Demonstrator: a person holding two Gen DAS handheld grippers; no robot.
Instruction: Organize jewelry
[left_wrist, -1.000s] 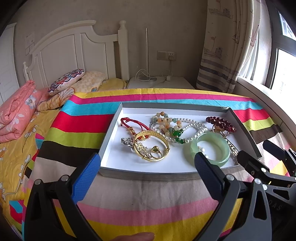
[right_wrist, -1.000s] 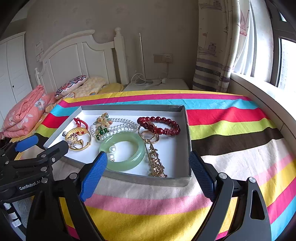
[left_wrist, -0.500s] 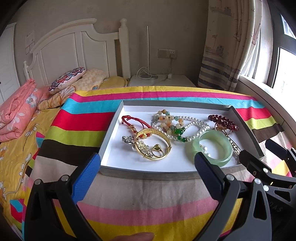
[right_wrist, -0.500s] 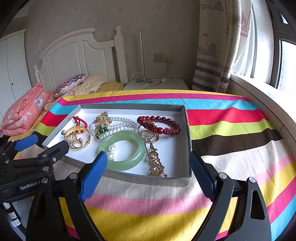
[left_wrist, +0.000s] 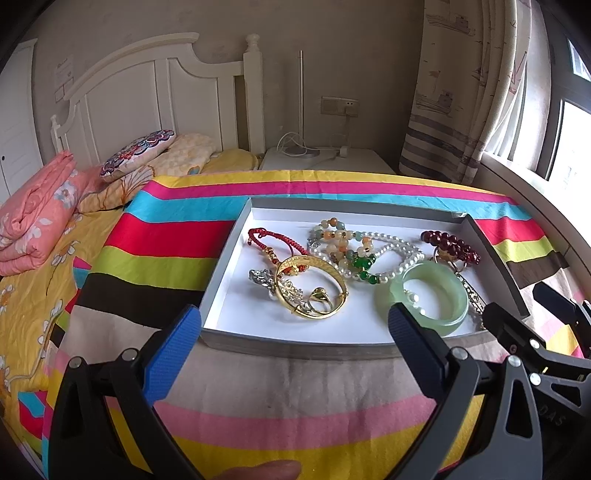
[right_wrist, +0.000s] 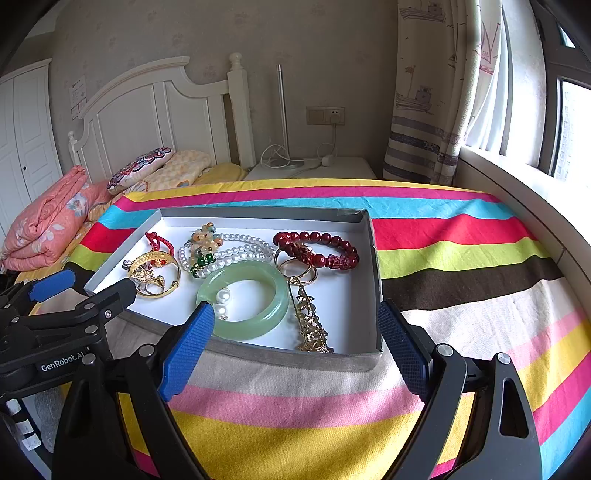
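A shallow grey box (left_wrist: 295, 347) (right_wrist: 373, 258) with a white floor lies on a striped cloth and holds mixed jewelry. Inside are a pale green bangle (left_wrist: 452, 295) (right_wrist: 275, 288), a gold bangle (left_wrist: 332, 275) (right_wrist: 162, 256), a dark red bead bracelet (left_wrist: 452, 243) (right_wrist: 321, 253), a white pearl strand (left_wrist: 402, 254) (right_wrist: 243, 245), a red cord bracelet (left_wrist: 273, 238) and a gold ornament (right_wrist: 312, 321). My left gripper (left_wrist: 293, 345) hovers open just short of the box's near wall. My right gripper (right_wrist: 295, 345) hangs open over the near right corner. Neither holds anything.
The striped cloth (right_wrist: 461, 266) spreads wide to the right of the box. A bed with folded pink quilt (left_wrist: 33, 218) and pillows (left_wrist: 136, 153) lies left. A white nightstand (left_wrist: 325, 162) with cables stands behind, and a curtain (right_wrist: 428, 92) and window sill are at right.
Both views have crept slightly closer to the box and a little leftward. The jewelry has not moved and both grippers stayed open.
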